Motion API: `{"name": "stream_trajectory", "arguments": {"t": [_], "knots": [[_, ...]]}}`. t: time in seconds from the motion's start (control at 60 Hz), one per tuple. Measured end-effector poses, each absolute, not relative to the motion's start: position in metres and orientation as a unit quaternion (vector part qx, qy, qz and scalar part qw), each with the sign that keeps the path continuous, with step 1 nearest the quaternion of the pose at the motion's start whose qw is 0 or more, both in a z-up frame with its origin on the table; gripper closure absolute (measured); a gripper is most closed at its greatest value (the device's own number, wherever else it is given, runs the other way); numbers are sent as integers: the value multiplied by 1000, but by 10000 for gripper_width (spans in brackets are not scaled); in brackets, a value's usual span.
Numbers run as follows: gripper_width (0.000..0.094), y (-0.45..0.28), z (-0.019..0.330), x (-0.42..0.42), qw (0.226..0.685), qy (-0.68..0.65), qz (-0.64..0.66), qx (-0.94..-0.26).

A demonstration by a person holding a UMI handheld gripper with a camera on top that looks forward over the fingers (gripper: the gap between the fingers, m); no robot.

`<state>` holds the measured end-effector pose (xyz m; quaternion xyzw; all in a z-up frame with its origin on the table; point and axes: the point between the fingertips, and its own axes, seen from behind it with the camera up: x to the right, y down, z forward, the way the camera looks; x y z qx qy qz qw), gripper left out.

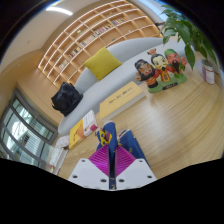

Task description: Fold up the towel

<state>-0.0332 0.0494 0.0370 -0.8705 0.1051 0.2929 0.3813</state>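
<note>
My gripper (111,150) is shut, its two magenta pads (100,160) pressed together along the middle line. A fold of blue towel (128,146) is pinched between the fingertips and spreads out just beyond them, above the wooden floor (175,125). A small yellow patch shows at the towel's far end. How much of the towel hangs below the fingers is hidden.
Beyond the fingers stands a pale sofa (95,100) with a yellow cushion (101,63), a black bag (66,97) and a tan cloth (122,97) on it. Wooden shelves (85,30) line the wall behind. A colourful toy (160,68) and a plant (188,40) stand near the sofa's end.
</note>
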Motion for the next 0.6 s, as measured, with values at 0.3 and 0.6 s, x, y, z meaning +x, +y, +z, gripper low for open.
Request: {"name": "stream_trajectory", "arguments": {"t": [0.3, 0.6], "knots": [[71, 66, 43, 67, 472, 5, 49, -880], [84, 7, 133, 104, 533, -11, -66, -843]]}}
